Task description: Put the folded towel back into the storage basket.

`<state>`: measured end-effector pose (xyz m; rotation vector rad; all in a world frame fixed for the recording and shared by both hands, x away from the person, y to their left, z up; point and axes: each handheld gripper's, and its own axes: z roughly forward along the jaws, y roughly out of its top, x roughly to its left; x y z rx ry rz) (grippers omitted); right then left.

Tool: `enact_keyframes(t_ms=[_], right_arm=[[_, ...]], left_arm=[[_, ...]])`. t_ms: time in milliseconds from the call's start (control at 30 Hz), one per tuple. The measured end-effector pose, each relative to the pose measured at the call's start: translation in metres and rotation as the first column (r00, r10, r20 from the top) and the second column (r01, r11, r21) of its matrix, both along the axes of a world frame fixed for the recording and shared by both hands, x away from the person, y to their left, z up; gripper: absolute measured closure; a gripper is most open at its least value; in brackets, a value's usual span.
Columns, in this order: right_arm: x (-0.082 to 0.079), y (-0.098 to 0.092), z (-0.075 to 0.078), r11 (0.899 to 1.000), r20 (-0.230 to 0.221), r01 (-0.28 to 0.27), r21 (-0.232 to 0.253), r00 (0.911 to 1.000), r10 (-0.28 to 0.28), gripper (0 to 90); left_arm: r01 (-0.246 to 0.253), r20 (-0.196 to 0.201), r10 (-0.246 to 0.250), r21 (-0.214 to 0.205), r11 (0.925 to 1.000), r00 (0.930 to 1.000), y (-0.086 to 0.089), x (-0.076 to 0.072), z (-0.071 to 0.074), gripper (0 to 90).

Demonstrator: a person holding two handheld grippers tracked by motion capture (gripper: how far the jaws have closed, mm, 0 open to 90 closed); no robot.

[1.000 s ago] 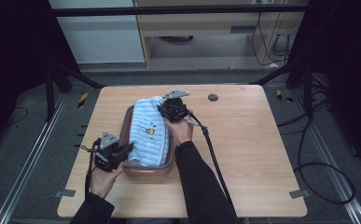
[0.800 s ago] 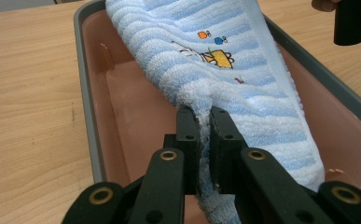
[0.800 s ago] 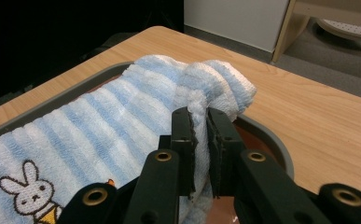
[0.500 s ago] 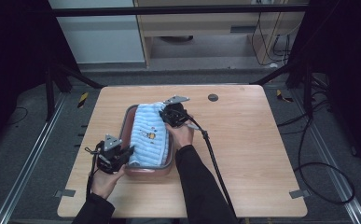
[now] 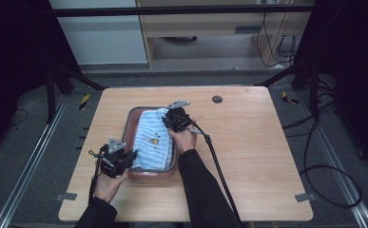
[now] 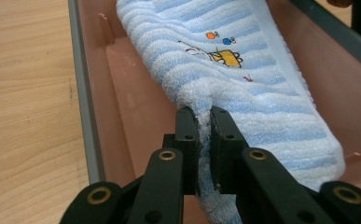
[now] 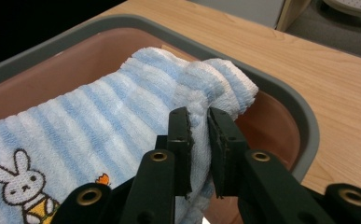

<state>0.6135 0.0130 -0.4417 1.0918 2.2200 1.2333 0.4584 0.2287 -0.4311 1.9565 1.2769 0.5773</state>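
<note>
A light blue striped towel (image 5: 153, 140) with a small rabbit picture lies lengthwise in a pink tub with a grey rim (image 5: 130, 121) at the middle of the wooden table. My left gripper (image 5: 132, 159) is at the tub's near left corner, shut on the towel's near edge (image 6: 243, 70), which is pinched between the jaws (image 6: 204, 116). My right gripper (image 5: 167, 121) is at the tub's far right end. Its jaws (image 7: 198, 116) have just been opening a little, with a fold of the towel (image 7: 99, 107) still squeezed between the pads, low inside the tub (image 7: 281, 102).
A dark round grommet (image 5: 217, 99) sits in the table near its far edge. The right gripper's cable (image 5: 217, 164) trails across the table toward the near edge. Bare wood surrounds the tub on the right and left.
The right gripper has sunk with the far end of the towel, which now lies lower and flatter in the tub. The left gripper has stayed put.
</note>
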Motion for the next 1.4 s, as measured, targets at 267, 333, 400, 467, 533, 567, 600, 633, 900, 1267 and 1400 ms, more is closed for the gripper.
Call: enact_keyframes(t_ms=[267,333,400,467,533,567,600,633,900,1267,1400], right_arm=[[-0.002,-0.002,0.001,0.999,-0.002,0.001,-0.038,1.0,-0.001,62.8],[-0.003,-0.004,0.004,1.0,0.007,0.006,-0.027,1.0,-0.006,60.7],[-0.005,-0.007,0.008,1.0,0.023,0.013,-0.019,0.9997,-0.013,59.3],[-0.008,-0.011,0.013,1.0,0.038,0.022,0.001,0.999,-0.022,57.1],[-0.011,-0.016,0.019,1.0,0.049,0.025,0.017,0.9984,-0.026,53.7],[-0.012,-0.019,0.022,0.999,0.058,0.028,0.022,0.9979,-0.029,51.9],[-0.014,-0.023,0.025,0.999,0.064,0.032,0.025,0.9974,-0.034,50.3],[-0.016,-0.025,0.027,0.999,0.069,0.035,0.029,0.9969,-0.037,48.6],[-0.039,-0.063,0.047,0.992,0.087,0.044,0.121,0.9947,-0.055,34.1],[-0.073,-0.129,0.044,0.985,0.09,0.106,0.133,0.9889,-0.118,24.4],[-0.083,-0.154,0.036,0.984,0.08,0.132,0.124,0.9866,-0.142,22.4]], left_arm=[[-0.037,-0.012,0.036,-0.021,0.9991,0.9993,0.006,0.004,0.0,67.9],[-0.041,-0.001,0.041,-0.03,0.9987,0.9992,0.008,0.003,0.002,61.8],[-0.045,0.021,0.046,-0.032,0.9985,0.9987,0.01,0.003,0.005,57.5],[-0.044,0.039,0.045,-0.042,0.9982,0.9982,0.011,0.002,0.008,53.6],[-0.04,0.064,0.043,-0.043,0.9983,0.9971,0.013,0.0,0.012,50.0],[-0.034,0.072,0.038,-0.046,0.9983,0.9967,0.013,-0.001,0.014,48.1],[-0.032,0.081,0.035,-0.044,0.9985,0.9961,0.013,-0.002,0.015,46.4],[-0.026,0.097,0.03,-0.045,0.9987,0.9948,0.013,-0.003,0.018,44.8],[0.028,0.143,-0.016,-0.083,0.9962,0.9895,0.021,-0.009,0.032,34.3],[0.016,0.162,-0.002,-0.087,0.9961,0.9868,0.04,-0.01,0.031,26.2],[0.013,0.183,0.0,-0.068,0.9976,0.9831,0.048,-0.008,0.027,23.4]])
